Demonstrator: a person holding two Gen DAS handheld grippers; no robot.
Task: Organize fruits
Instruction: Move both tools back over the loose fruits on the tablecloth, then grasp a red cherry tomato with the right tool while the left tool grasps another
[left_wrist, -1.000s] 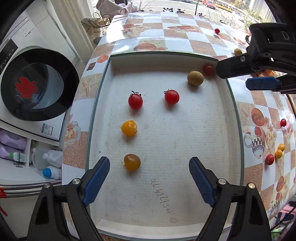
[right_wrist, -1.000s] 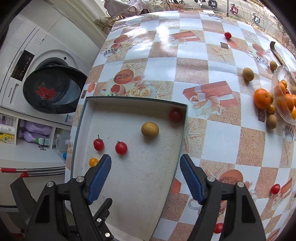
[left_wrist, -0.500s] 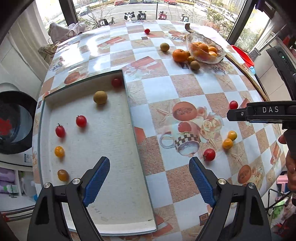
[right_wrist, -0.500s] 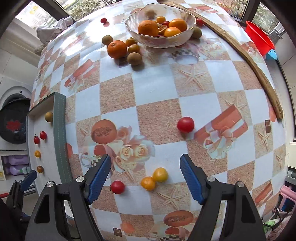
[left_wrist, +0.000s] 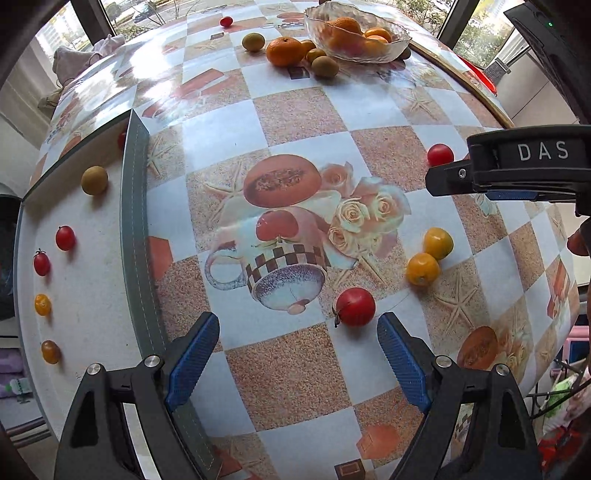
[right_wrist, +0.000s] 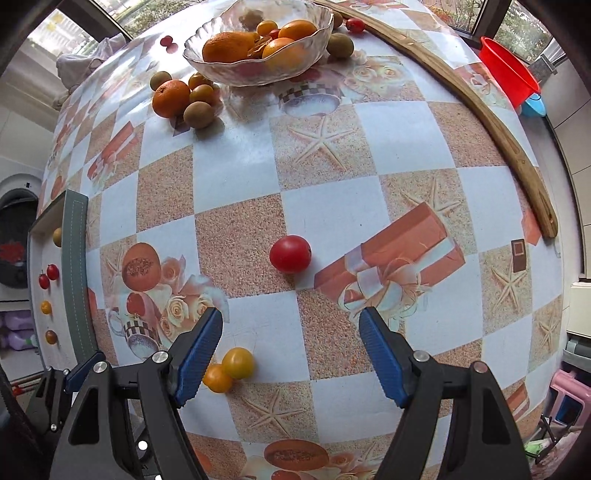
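My left gripper (left_wrist: 297, 334) is open and empty, low over the table. A red tomato (left_wrist: 354, 307) lies just ahead, near its right finger. Two yellow tomatoes (left_wrist: 430, 254) lie to the right. My right gripper (right_wrist: 291, 332) is open and empty; a red tomato (right_wrist: 290, 254) lies on the cloth ahead of it, and it also shows in the left wrist view (left_wrist: 440, 154). The two yellow tomatoes (right_wrist: 229, 369) sit beside its left finger. A grey-rimmed tray (left_wrist: 138, 221) at the left holds several small tomatoes and a brown fruit (left_wrist: 94, 180).
A glass bowl (right_wrist: 221, 66) of oranges stands at the far side, with an orange (right_wrist: 171, 98) and kiwis (right_wrist: 198, 114) beside it. A curved wooden strip (right_wrist: 491, 125) runs along the table's right edge. A red basin (right_wrist: 508, 74) is beyond it.
Both grippers have swung right from over the tray to the loose tomatoes on the tablecloth and come lower. Both stayed open.
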